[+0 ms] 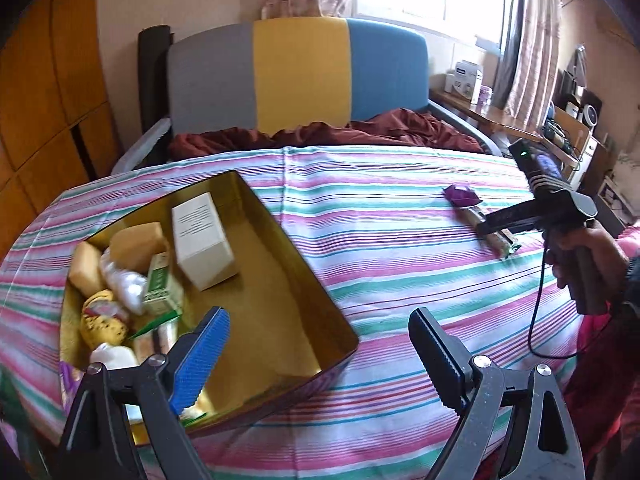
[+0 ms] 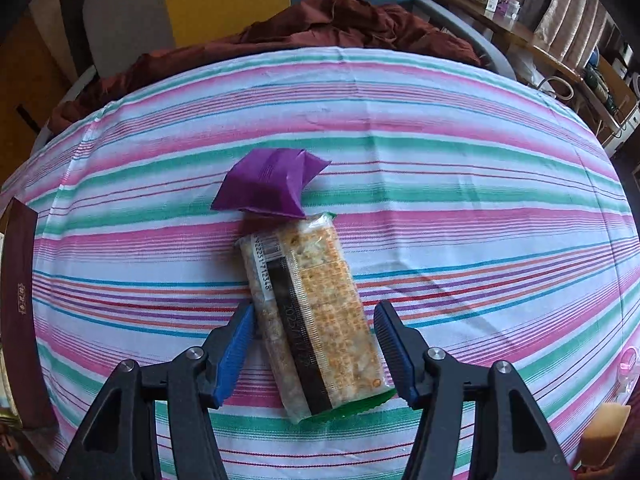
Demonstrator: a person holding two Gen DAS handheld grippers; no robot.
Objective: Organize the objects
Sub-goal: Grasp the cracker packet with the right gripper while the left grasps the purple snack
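A clear pack of crackers (image 2: 320,300) lies lengthwise on the striped cloth, its far end touching a purple sachet (image 2: 272,184). My right gripper (image 2: 315,308) points down over the pack, open, with a blue pad on each side and a narrow gap to the wrapper. The left wrist view shows the same pack (image 1: 502,240) and sachet (image 1: 462,196) at the right, under that gripper. My left gripper (image 1: 320,316) is open and holds nothing, above the near corner of a gold tin (image 1: 272,320). The tin holds a white box (image 1: 204,240), a sponge (image 1: 136,244), a green box (image 1: 160,284) and other small items.
A hand (image 1: 588,256) holds the right gripper's handle, with a cable hanging below it. A dark red flat piece (image 2: 20,300) lies at the cloth's left edge. A yellow sponge (image 2: 604,428) sits at the lower right. Behind are a maroon blanket (image 1: 340,132), a striped headboard (image 1: 300,76) and a cluttered desk (image 1: 500,116).
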